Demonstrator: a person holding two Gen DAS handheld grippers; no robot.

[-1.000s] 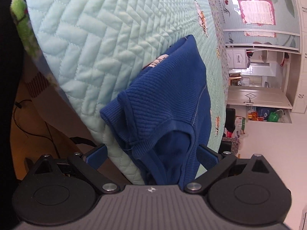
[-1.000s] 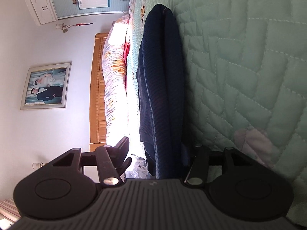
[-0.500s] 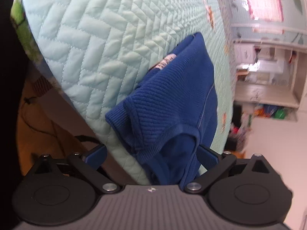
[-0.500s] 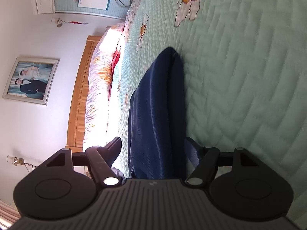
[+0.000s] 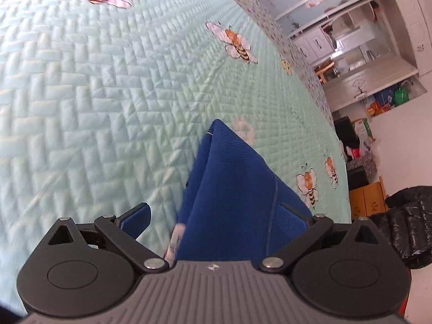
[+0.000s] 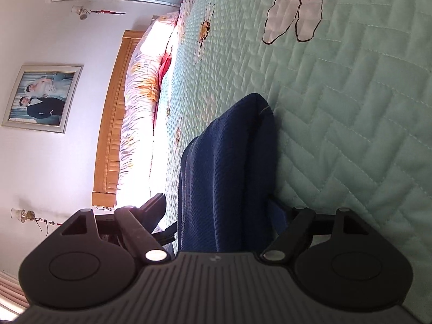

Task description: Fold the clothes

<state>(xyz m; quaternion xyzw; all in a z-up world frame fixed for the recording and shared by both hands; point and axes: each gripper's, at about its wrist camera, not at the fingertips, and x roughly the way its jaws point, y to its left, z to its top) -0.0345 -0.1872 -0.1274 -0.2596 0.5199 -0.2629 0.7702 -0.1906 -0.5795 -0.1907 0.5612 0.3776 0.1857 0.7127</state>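
My left gripper (image 5: 214, 214) stands spread. The sweater (image 5: 232, 189) passes between its fingers: the cloth lies against the right finger, while the left finger (image 5: 136, 217) stands clear of it with quilt showing in the gap. I record no pinch here.

My right gripper (image 6: 218, 210) is opening. The sweater (image 6: 226, 167) lies between its fingers, close against the right one; the left finger (image 6: 155, 206) stands apart from the cloth. The pads do not press on it.

The sweater, blue ribbed knit, lies bunched in a long fold on the quilt (image 5: 108, 94). In the left view it runs from the gripper out to a point near a pale flower print. A white label (image 5: 174, 239) shows at its near edge, blurred.

The quilt is pale green, stitched in a herringbone pattern, printed with bees. Past the sweater, in the right view, lie a floral duvet (image 6: 140, 108) and a wooden headboard (image 6: 110, 124); a framed photo (image 6: 40, 97) hangs on the wall. Beside the bed, in the left view, sits a black jacket (image 5: 405, 224).
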